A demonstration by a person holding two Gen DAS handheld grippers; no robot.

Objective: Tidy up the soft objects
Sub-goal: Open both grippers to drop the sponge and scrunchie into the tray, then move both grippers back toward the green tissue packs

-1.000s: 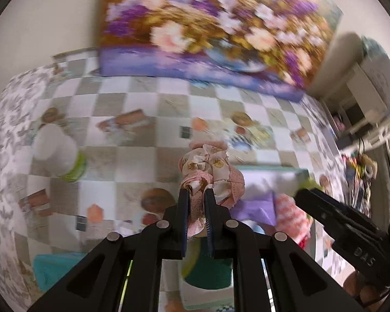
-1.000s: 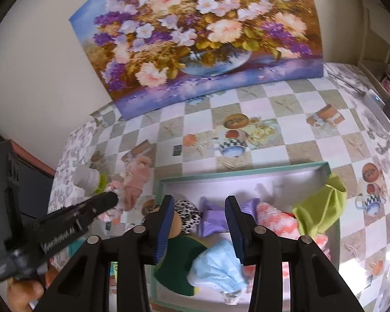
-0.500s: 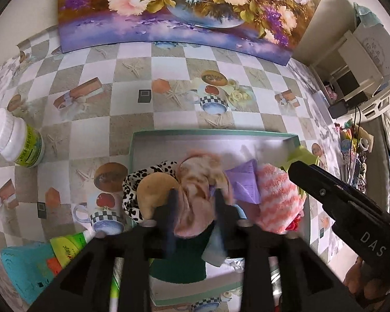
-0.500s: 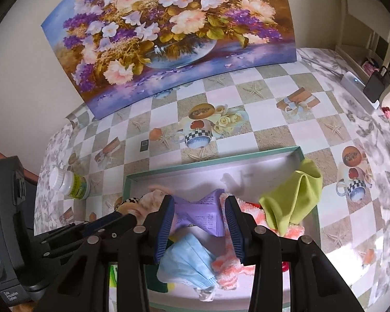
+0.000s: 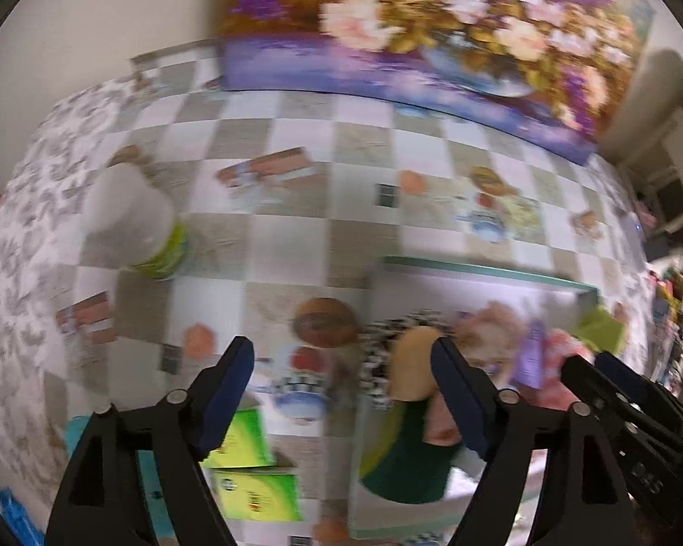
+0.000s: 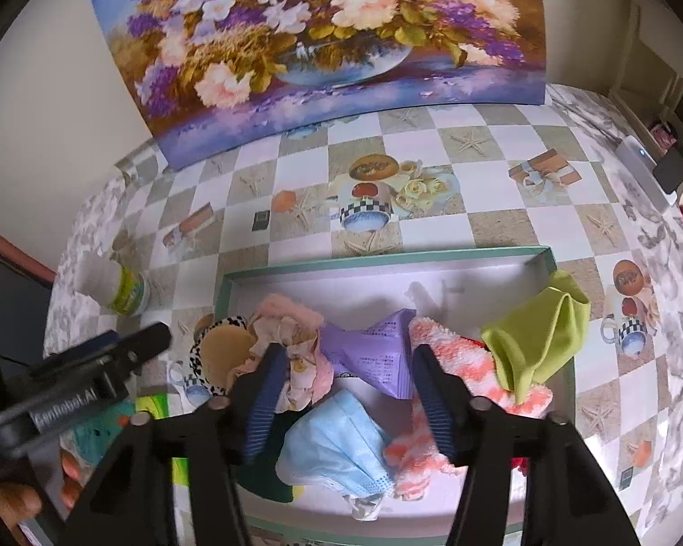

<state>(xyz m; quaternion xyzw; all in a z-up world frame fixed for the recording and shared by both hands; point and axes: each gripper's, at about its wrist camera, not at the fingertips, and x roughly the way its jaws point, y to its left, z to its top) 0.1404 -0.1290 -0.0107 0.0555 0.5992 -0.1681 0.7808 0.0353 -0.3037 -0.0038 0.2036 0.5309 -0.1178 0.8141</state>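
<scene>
While the pink scrunchie [image 6: 291, 341] lies near the tray's [image 6: 387, 257] left edge, both the left gripper [image 5: 341, 391] and right gripper [image 6: 346, 391] gape empty; a careless sweep could drag the 1 blue mask [image 6: 337, 441] out.

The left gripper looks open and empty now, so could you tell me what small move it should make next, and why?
Probably swing the left gripper down toward the teal cloth at the table's near left edge. Its jaws stand wide apart with nothing between them, the pink floral scrunchie already lies inside the tray, and that cloth appears to be soft and outside the tray.
</scene>
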